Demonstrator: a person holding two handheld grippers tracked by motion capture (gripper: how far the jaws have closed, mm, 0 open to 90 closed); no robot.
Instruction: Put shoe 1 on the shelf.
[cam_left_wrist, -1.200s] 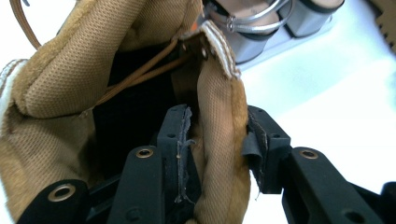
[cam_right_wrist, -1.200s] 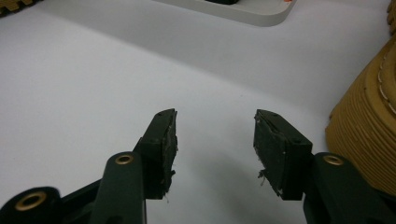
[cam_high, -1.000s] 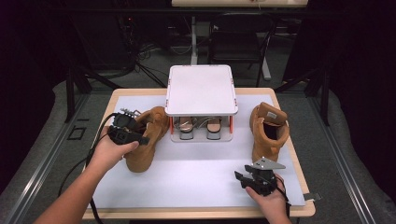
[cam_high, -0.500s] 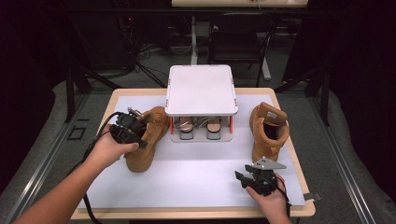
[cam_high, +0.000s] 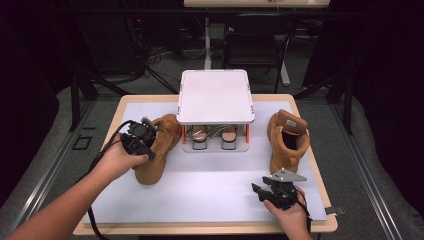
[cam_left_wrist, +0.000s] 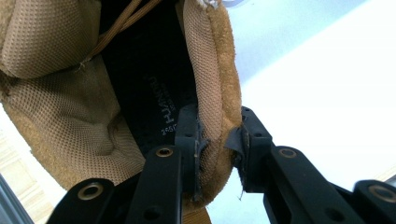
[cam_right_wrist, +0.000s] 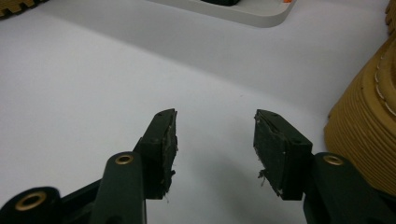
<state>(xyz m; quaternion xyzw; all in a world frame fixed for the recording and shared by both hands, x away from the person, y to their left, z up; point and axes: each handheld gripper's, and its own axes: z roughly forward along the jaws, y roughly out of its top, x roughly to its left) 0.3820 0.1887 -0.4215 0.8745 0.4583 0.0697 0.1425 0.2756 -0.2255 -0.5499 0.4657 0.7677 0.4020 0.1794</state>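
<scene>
A tan suede boot (cam_high: 159, 152) lies on the white mat at the left, its opening toward my left gripper (cam_high: 148, 131). The jaws have just been closing, and they now pinch the boot's padded collar wall (cam_left_wrist: 215, 93): one pad inside on the mesh lining, one outside on the suede. My left gripper (cam_left_wrist: 218, 135) is shut on that collar. The second tan boot (cam_high: 287, 136) stands upright at the right. In front of it, near the table's front edge, my right gripper (cam_high: 259, 190) rests open, and nothing lies between its jaws (cam_right_wrist: 215, 140).
A white two-level rack (cam_high: 215, 95) stands at the back middle, with a pair of smaller shoes (cam_high: 200, 136) on its lower shelf. The right boot's ribbed sole (cam_right_wrist: 369, 135) is close beside my right gripper. The wooden table edge (cam_high: 200, 229) runs along the front.
The left gripper has edged a little toward the boot's opening and its jaws have closed on the collar. The right hand and both boots have stayed where they were.
</scene>
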